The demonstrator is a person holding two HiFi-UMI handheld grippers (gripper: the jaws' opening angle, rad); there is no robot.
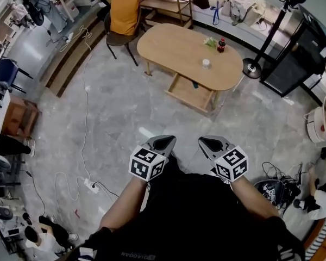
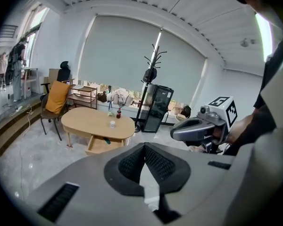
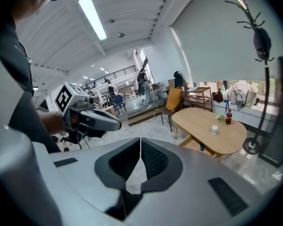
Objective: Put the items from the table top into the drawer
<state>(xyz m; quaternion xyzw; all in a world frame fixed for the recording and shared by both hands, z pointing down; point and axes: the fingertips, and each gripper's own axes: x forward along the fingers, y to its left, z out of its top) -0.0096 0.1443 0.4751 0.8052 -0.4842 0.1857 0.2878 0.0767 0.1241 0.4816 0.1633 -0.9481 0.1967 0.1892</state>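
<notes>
An oval wooden table stands some way ahead across the floor, its drawer pulled open with a small dark item inside. On top are a dark bottle with a red cap, a small white cup and a pale green thing. My left gripper and right gripper are held side by side near my body, far from the table, both shut and empty. The left gripper view has the table beyond the shut left gripper. The right gripper view has it beyond the right gripper.
A chair with an orange cushion and a wooden shelf cart stand behind the table. A coat stand and a black cabinet are to its right. Cables and a power strip lie on the floor at left.
</notes>
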